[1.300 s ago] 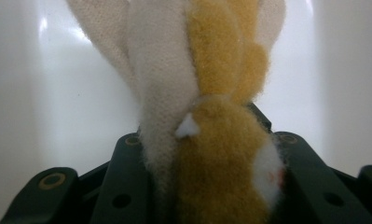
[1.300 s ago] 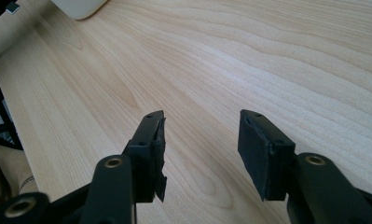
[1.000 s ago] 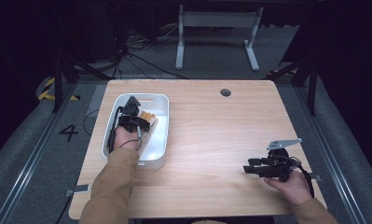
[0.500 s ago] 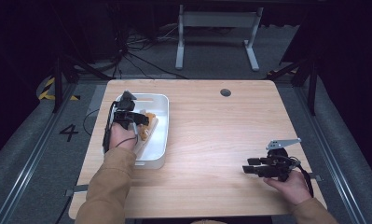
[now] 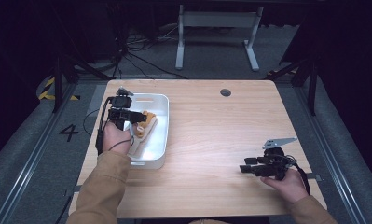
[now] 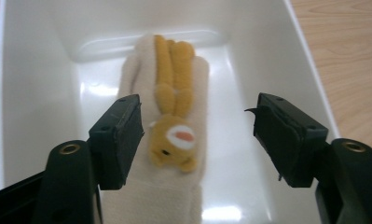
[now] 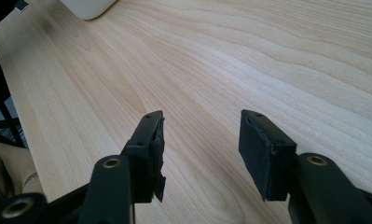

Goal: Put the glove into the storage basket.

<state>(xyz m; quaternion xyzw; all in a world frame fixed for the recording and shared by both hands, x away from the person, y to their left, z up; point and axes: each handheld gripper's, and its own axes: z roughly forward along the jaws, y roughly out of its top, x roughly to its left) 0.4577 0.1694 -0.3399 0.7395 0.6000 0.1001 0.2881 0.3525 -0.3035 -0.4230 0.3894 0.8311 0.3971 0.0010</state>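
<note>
A cream sock (image 6: 174,93) with an orange bear on it lies lengthwise in the white bin (image 6: 34,93). My left gripper (image 6: 197,123) hovers over it, open. The jaws have just been closing a little. The sock sits between and under them: the left pad (image 6: 123,135) is at its edge and the right pad stands well clear. From above, the left gripper (image 5: 139,117) is over the bin (image 5: 162,140) at the table's left, with the sock (image 5: 146,125) by its tips. My right gripper (image 5: 243,165) rests open and empty near the front right, jaws (image 7: 200,140) over bare wood.
The wooden table (image 5: 211,130) has a round cable hole (image 5: 225,92) near its far edge. The bin's near corner (image 7: 88,7) shows at the top of the right gripper view. Dark floor, cables and a stand's white legs lie beyond the table.
My left gripper has lifted a little above the bin floor and its jaws stand differently. The sock stays in the bin. The right gripper has not moved.
</note>
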